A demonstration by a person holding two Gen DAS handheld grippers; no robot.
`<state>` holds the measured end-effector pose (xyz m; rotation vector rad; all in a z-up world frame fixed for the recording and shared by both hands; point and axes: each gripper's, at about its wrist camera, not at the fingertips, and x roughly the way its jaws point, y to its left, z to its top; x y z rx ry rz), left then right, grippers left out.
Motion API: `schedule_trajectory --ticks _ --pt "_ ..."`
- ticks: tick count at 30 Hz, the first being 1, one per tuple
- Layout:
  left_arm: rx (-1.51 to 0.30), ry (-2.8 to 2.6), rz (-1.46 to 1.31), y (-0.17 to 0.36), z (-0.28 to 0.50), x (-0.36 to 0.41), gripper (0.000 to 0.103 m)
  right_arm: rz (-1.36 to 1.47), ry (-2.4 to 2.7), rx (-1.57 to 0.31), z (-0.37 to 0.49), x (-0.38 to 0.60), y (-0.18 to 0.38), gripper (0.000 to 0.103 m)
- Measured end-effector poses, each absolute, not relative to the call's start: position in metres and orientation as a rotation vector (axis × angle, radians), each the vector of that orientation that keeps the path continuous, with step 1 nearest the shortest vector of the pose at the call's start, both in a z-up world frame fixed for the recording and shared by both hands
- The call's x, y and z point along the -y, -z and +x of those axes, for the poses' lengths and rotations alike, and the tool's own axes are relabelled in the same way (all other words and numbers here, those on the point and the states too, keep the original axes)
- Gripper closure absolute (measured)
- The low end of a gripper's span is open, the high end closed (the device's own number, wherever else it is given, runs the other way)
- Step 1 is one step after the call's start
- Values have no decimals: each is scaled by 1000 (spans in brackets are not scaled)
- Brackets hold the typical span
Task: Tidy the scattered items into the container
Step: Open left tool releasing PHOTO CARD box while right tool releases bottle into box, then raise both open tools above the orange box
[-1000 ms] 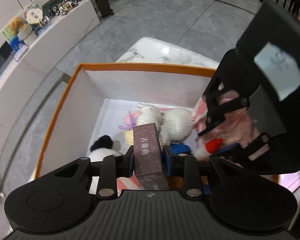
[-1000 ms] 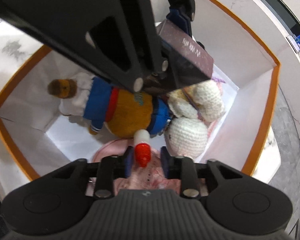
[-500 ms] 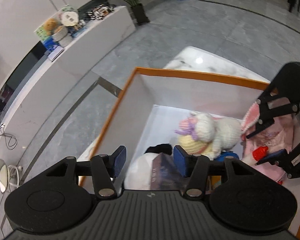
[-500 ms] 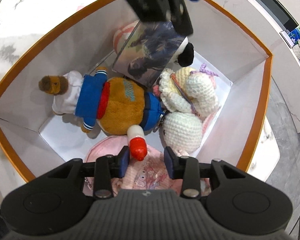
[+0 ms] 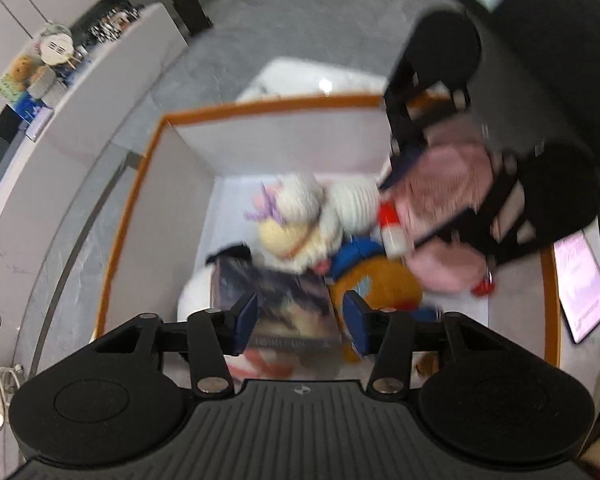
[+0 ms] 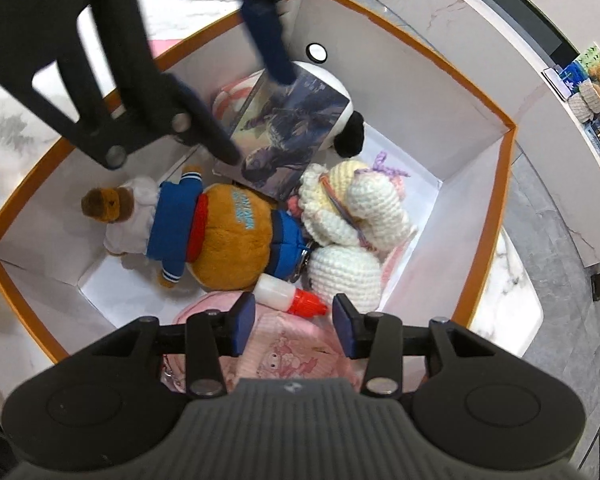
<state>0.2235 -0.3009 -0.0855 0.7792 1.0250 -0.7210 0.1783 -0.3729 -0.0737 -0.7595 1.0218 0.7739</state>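
**A:** Nearest the right gripper [image 6: 294, 320]?

**B:** Directly under its blue pads, a small white bottle [image 6: 288, 296] with a red cap, lying on its side on a pink pouch [image 6: 292, 352] and free of both pads. Jaws apart and opening. A second ago pinched upright by the cap, now let go.

**A:** Any writing?

**B:** On the pouch, a cartoon print only. Just past the bottle, blue lettering on the orange belly of a bear plush [image 6: 220, 232] in a blue jacket, too small to read. To the right of the bear, touching it, a cream crochet doll [image 6: 364, 204] with a purple bow.

**A:** And farther out?

**B:** Beyond the bear, a dark illustrated box [image 6: 288, 132], lying picture side up, propped on a white and black plush [image 6: 340, 96]. Lettering along its near edge, blurred in the left wrist view. A second ago clamped on edge in the left gripper [image 5: 298, 316], since released. Jaws there apart with nothing pressed between the pads, but closing.

**A:** Pose of the hands?

**B:** Both pointed steeply down into the orange-rimmed container [image 6: 420, 92], side by side. Everything named inside its white walls.
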Motion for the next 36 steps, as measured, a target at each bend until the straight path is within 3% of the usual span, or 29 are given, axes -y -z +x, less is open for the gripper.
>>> schedule_trajectory --ticks 3,7,9,12,15,25,27,36 --pt "-1106 760 837 93 218 296 49 -756 -772 -1020 176 375 75 56" --pt "-1172 737 887 113 226 298 40 -752 -770 -1023 173 378 78 55" --pt "-1134 638 924 125 241 305 40 -744 -766 -1026 173 378 78 55" --pt "-926 503 875 120 259 311 57 -750 -763 -1020 171 376 84 55" --pt "-904 510 667 97 267 300 55 -753 -766 -1015 165 379 79 55" --pt "-941 500 737 104 257 289 50 -775 -729 -1016 168 376 70 54" --pt "-932 499 744 98 252 287 46 -783 -729 -1010 156 383 57 54" --pt "-900 489 741 66 234 279 45 -821 -703 -984 150 375 29 54"
